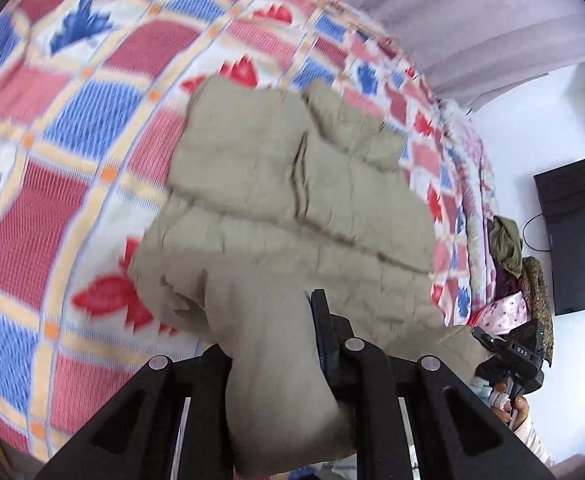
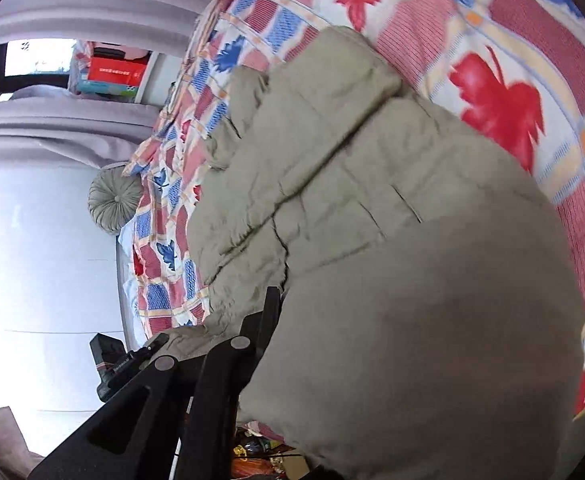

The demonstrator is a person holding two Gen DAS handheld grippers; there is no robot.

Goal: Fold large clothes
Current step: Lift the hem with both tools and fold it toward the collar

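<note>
A large khaki padded jacket point(image 1: 284, 184) lies partly folded on a bed with a red, blue and cream maple-leaf cover point(image 1: 60, 184). My left gripper point(image 1: 276, 344) is shut on a thick bunch of the jacket's cloth, which hangs between its fingers. The other gripper shows at the right edge of the left wrist view point(image 1: 508, 360), touching the jacket's edge. In the right wrist view the jacket point(image 2: 372, 208) fills the middle, and my right gripper point(image 2: 288, 320) is shut on its near fold. The fold hides the right finger.
Grey curtains point(image 1: 472, 20) hang behind the bed. A dark flat screen point(image 1: 576, 236) is on the white wall. A pile of clothes point(image 1: 508, 248) sits at the bed's edge. A round grey cushion point(image 2: 112, 204) and shelves with boxes point(image 2: 112, 68) are beyond the bed.
</note>
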